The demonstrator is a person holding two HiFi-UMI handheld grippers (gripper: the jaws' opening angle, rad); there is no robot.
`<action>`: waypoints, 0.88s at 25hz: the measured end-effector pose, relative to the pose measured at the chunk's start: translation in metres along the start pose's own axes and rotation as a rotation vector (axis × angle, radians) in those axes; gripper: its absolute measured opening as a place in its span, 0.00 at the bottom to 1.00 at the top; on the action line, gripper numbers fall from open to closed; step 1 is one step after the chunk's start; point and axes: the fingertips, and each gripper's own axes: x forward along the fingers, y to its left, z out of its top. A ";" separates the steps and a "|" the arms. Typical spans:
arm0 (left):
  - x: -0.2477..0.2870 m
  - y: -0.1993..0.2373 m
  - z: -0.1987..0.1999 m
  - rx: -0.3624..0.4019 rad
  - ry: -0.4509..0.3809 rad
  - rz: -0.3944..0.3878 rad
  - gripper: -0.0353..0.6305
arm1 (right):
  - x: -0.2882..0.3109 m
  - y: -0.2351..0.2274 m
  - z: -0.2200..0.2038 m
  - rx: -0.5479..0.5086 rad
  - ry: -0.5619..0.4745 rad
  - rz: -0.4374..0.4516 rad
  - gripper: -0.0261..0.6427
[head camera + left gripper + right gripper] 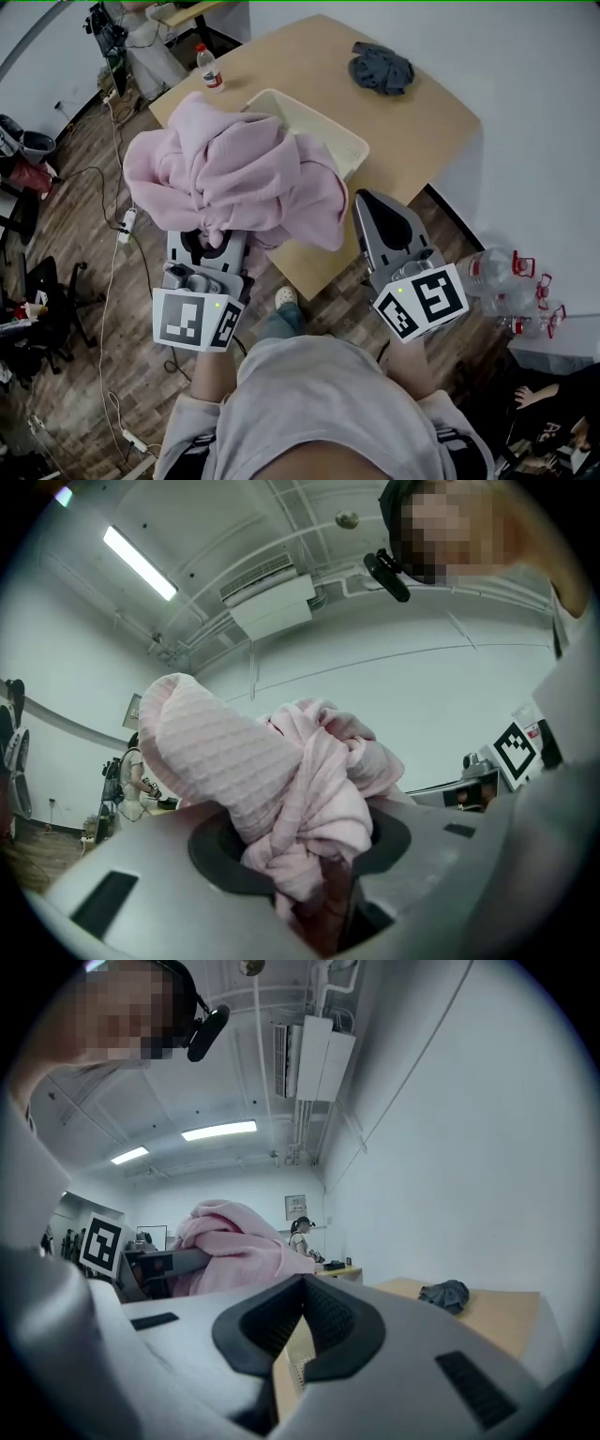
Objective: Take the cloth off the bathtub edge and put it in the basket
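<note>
A bulky pink cloth (234,178) hangs bunched in my left gripper (217,227), whose jaws are shut on a twisted fold of it (291,846). The bundle sits over the near left corner of the white basket (323,122) on the wooden table (422,122) and hides part of its rim. My right gripper (377,202) is just right of the cloth, above the table's near edge, shut with nothing in it. In the right gripper view, the tips of the right gripper (302,1283) meet, and the pink cloth (234,1246) shows to its left.
A crumpled grey cloth (382,67) lies on the table's far right part, and a plastic bottle (210,67) stands at its far left corner. Several bottles (511,281) sit on the floor at right. Cables and a power strip (127,225) run along the floor at left.
</note>
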 end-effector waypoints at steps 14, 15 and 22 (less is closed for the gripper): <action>0.105 0.042 -0.016 0.029 0.009 -0.209 0.34 | 0.055 -0.049 -0.001 0.010 -0.007 -0.207 0.05; 0.113 0.043 -0.019 0.031 0.011 -0.226 0.34 | 0.057 -0.052 -0.002 0.011 -0.005 -0.224 0.05; 0.159 0.046 -0.046 0.040 0.064 -0.339 0.34 | 0.068 -0.075 -0.009 0.024 0.010 -0.326 0.05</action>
